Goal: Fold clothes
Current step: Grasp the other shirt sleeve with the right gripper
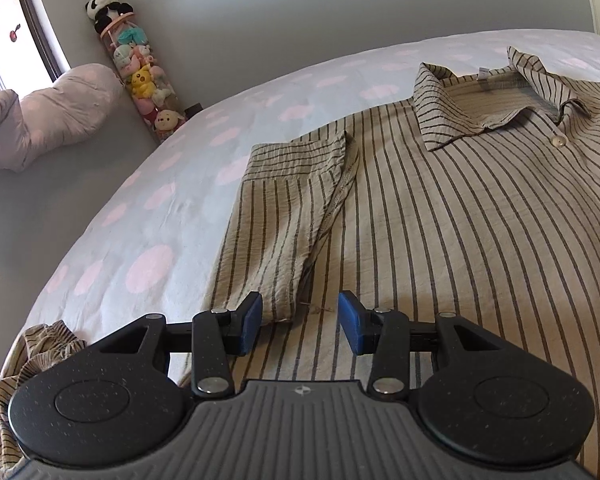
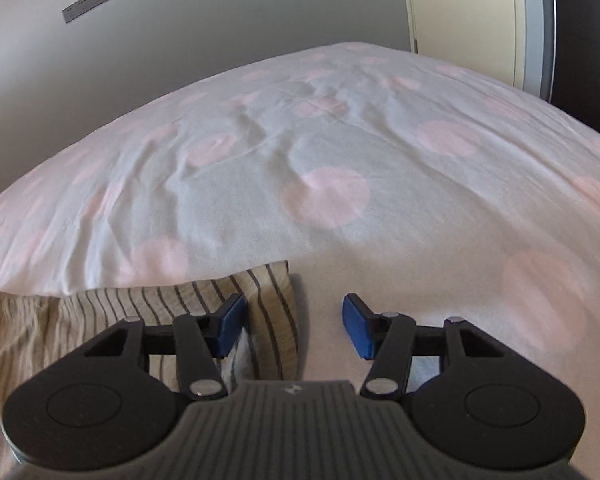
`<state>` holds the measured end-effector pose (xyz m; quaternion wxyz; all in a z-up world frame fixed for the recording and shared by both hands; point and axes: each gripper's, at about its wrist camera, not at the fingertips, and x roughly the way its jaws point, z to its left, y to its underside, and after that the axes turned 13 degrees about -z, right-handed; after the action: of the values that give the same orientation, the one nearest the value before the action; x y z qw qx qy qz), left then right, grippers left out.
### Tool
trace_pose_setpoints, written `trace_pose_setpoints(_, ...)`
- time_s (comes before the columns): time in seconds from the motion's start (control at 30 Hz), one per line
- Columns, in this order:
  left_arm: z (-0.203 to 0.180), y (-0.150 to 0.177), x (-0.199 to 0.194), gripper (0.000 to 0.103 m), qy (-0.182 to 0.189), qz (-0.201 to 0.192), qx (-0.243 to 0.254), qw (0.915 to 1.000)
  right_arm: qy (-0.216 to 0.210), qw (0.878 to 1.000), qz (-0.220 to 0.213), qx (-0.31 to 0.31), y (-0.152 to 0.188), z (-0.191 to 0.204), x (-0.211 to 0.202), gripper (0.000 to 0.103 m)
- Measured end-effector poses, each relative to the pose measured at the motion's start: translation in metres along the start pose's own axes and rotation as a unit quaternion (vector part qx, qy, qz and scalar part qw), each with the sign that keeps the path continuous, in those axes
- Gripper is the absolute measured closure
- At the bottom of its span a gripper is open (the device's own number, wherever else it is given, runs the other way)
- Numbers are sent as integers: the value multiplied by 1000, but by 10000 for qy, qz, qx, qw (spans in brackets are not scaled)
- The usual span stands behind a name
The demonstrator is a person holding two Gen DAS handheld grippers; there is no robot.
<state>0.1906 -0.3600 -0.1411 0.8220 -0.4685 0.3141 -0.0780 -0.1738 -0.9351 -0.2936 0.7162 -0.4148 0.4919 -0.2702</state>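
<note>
Left wrist view: a beige, dark-striped button shirt (image 1: 440,208) lies flat, collar up, on a bedsheet (image 1: 148,208) with pink dots; one sleeve (image 1: 288,216) is folded inward over the body. A clear tube (image 1: 140,72) of plush toys stands against the wall. The left gripper (image 1: 300,322) hovers over the sleeve's near end, jaws apart, holding nothing.

Right wrist view: a folded striped corner (image 2: 268,304) of the shirt lies between the spread, empty pads of the right gripper (image 2: 294,326), nearer its left pad (image 2: 230,322).
</note>
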Motion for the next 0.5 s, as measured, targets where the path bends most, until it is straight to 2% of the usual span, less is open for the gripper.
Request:
trace_pose_setpoints(0.1, -2, 2, 1, 63, 47, 66, 33, 10000, 118, 9989, -20, -444, 4, 15, 0, 46)
trace_pose_setpoints(0.13, -2, 3, 1, 63, 64, 84, 36, 9999, 113, 9981, 15, -605, 3, 20, 0, 54)
trace_pose_setpoints(0.23, 7, 1, -4, 63, 156, 60, -272, 9995, -7, 9976, 153, -674, -8, 34, -7, 98)
trace_pose_setpoints(0.5, 31, -5, -16, 63, 368, -20, -1087, 9934, -240, 9942, 120, -1043, -46, 95, -52, 98)
